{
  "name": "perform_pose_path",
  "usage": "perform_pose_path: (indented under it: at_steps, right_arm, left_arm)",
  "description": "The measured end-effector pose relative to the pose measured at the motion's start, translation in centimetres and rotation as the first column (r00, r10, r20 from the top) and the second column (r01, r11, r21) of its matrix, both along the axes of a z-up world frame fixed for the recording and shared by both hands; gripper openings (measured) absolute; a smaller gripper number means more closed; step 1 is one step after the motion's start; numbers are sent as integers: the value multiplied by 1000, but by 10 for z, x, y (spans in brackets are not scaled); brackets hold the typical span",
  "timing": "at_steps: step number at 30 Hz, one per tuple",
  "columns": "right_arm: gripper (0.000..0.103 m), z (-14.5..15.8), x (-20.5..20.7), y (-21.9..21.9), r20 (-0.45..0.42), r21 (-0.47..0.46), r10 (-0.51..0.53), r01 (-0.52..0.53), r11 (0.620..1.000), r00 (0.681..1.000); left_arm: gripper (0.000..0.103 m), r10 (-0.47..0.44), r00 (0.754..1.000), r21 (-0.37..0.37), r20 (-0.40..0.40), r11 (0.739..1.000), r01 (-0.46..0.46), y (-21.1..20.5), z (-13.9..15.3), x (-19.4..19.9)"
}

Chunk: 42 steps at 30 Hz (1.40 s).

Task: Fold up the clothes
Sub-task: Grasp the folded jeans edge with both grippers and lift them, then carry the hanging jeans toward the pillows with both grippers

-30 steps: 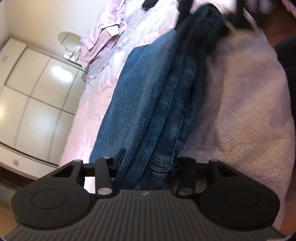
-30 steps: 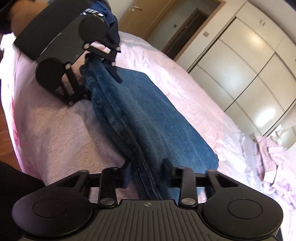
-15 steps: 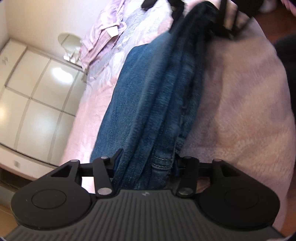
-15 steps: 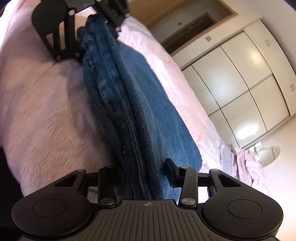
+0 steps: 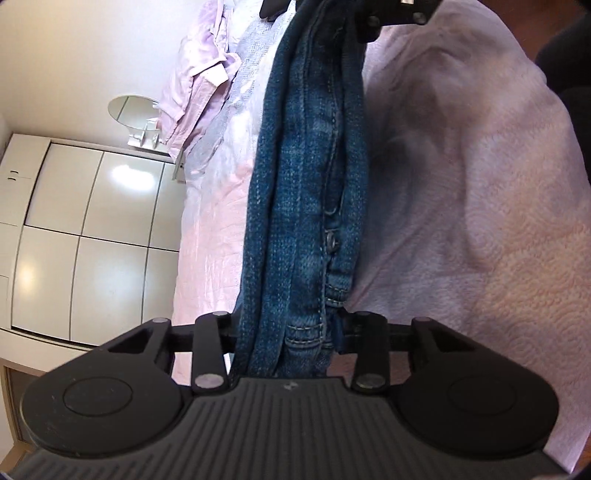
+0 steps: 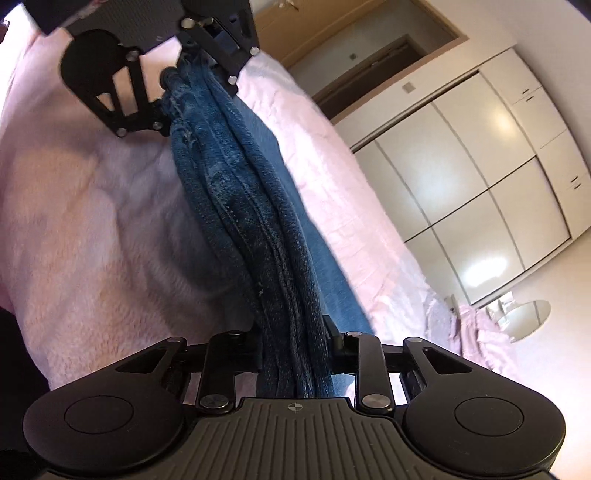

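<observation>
Blue jeans (image 5: 306,192), bunched lengthwise into a thick rope of denim, stretched taut btwn the two grippers above the pink bedspread (image 5: 461,184). Waistband end w/ belt loop and a metal rivet sits at the left gripper (image 5: 286,332), whose jaws are clamped on the jeans. Far end, prob. the leg hems though blur makes that unsure, is pinched by the right gripper (image 6: 291,350), also clenched on the denim. From the right wrist view the left gripper (image 6: 192,70) shows at the top, jeans (image 6: 251,206) running down from it, a flatter panel of denim hanging on the far side toward the bed. Beyond: a crumpled lilac garment (image 5: 195,77) on the bed's far end, a round mirror (image 5: 131,110) beside it, glossy white wardrobe doors (image 6: 472,184), a brown door (image 6: 354,33).
</observation>
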State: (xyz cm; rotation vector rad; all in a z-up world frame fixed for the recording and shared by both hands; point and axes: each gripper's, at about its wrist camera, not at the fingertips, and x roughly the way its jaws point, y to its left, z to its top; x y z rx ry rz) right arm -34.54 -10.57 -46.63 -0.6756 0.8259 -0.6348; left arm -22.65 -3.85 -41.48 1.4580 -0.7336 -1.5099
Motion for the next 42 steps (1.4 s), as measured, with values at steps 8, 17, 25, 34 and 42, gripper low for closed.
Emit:
perform_pose_path:
  at_steps: [8, 17, 25, 34, 42]
  right_arm:
    - [25, 22, -21, 22, 11, -24, -21, 21, 1000, 1000]
    - [25, 43, -52, 43, 35, -63, -59, 61, 996, 998]
    - [25, 70, -92, 42, 75, -109, -108, 116, 987, 991]
    - [25, 94, -149, -8, 120, -159, -215, 232, 960, 969]
    - [25, 110, -185, -86, 103, -140, -349, 361, 922, 931]
  left_arm:
    - [35, -37, 999, -44, 11, 998, 37, 7, 22, -14]
    - [36, -80, 997, -91, 22, 992, 82, 12, 43, -39]
    - [36, -131, 991, -131, 32, 982, 134, 1, 64, -80]
    - [36, -274, 961, -173, 46, 945, 278, -80, 84, -149]
    - [36, -402, 916, -112, -3, 910, 399, -175, 100, -198]
